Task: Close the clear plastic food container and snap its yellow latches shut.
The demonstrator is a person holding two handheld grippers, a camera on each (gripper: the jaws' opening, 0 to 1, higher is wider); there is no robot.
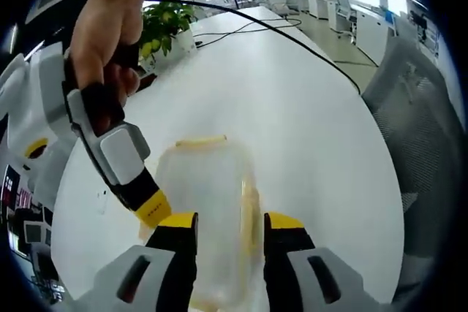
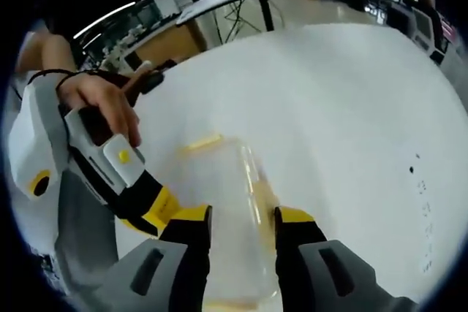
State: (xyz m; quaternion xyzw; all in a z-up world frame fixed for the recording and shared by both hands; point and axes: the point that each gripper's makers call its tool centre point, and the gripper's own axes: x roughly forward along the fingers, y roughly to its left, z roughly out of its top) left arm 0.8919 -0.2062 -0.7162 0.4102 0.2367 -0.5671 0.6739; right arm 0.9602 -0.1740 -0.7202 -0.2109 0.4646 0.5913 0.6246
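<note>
The clear plastic food container (image 1: 208, 188) lies on the white table (image 1: 314, 137) with its lid on. One yellow latch (image 1: 201, 139) shows at its far end and another (image 1: 251, 210) along its right side. My left gripper (image 1: 230, 221) stands open, its jaws apart over the container's near right part. A hand holds the other gripper (image 1: 155, 208), whose yellow tip touches the container's left side. In the right gripper view the container (image 2: 223, 180) lies between the apart jaws of my right gripper (image 2: 241, 217), and the other gripper (image 2: 157, 208) touches its left edge.
A potted plant (image 1: 164, 23) stands at the table's far end, and a black cable (image 1: 292, 34) runs across the top. A grey office chair (image 1: 424, 115) is beyond the right edge. Desks (image 2: 183, 27) stand past the table.
</note>
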